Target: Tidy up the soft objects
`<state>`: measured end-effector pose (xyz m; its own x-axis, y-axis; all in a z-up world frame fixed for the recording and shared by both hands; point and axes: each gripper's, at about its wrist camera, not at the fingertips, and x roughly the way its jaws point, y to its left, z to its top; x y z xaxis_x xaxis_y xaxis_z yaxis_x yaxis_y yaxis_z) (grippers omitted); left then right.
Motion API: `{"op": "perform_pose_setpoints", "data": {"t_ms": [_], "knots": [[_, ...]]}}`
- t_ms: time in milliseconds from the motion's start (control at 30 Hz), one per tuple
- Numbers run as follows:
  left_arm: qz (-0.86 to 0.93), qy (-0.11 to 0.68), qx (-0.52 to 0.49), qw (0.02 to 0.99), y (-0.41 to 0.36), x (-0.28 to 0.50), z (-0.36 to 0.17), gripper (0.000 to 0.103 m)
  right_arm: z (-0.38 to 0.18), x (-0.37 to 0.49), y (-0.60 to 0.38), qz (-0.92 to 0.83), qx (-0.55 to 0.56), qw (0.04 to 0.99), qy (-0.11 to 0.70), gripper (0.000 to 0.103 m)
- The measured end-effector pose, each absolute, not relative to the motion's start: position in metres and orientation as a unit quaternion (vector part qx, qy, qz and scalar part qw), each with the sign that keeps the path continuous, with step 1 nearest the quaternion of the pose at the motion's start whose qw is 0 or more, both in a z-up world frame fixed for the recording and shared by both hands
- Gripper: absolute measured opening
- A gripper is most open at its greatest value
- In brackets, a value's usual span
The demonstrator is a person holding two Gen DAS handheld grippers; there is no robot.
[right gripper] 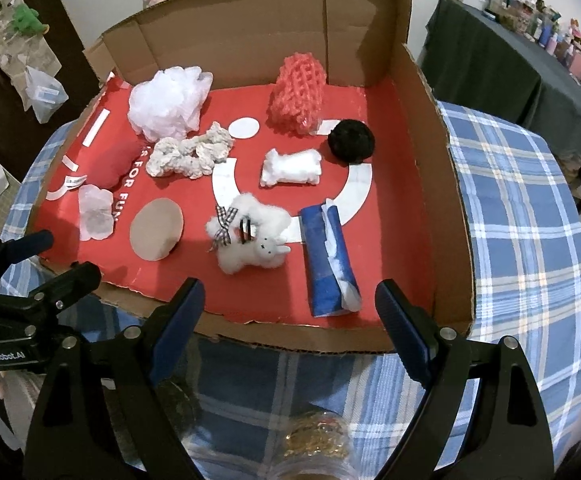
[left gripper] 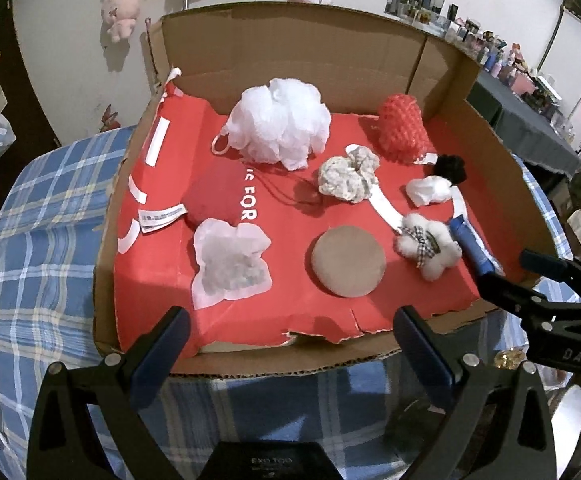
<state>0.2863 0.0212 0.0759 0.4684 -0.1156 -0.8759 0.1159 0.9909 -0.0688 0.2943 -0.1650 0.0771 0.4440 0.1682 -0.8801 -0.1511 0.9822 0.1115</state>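
Observation:
A cardboard box (left gripper: 290, 60) (right gripper: 450, 208) with a red liner holds several soft things: a white bath pouf (left gripper: 278, 124) (right gripper: 166, 104), a red foam net (left gripper: 402, 130) (right gripper: 298, 96), a cream knitted scrunchie (left gripper: 348, 174) (right gripper: 188, 154), a tan round pad (left gripper: 348, 260) (right gripper: 156, 234), a white plush toy (left gripper: 428, 246) (right gripper: 252, 238), a black pompom (left gripper: 450, 168) (right gripper: 350, 140), a cotton wad (left gripper: 428, 190) (right gripper: 290, 168), a red cushion (left gripper: 214, 196) (right gripper: 110, 164), a sheer sachet (left gripper: 230, 266) (right gripper: 96, 212) and a blue tissue pack (left gripper: 472, 250) (right gripper: 328, 258). My left gripper (left gripper: 290, 334) and right gripper (right gripper: 288, 306) are open and empty at the box's near edge.
The box stands on a blue plaid tablecloth (left gripper: 38, 264) (right gripper: 530, 220). A jar with gold contents (right gripper: 316, 440) sits below my right gripper. A dark-covered table with small items (right gripper: 510, 40) stands at the right. Plush toys hang on the wall (left gripper: 120, 12).

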Motion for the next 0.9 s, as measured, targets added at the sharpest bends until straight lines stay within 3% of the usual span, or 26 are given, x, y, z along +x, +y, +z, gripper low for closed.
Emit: {"op": "perform_pose_setpoints", "data": {"t_ms": [900], "knots": [[-0.058, 0.521, 0.004, 0.851, 0.0209, 0.2889, 0.0681, 0.103, 0.0678, 0.2965, -0.1662, 0.095, 0.012, 0.844, 0.527, 0.087]]}}
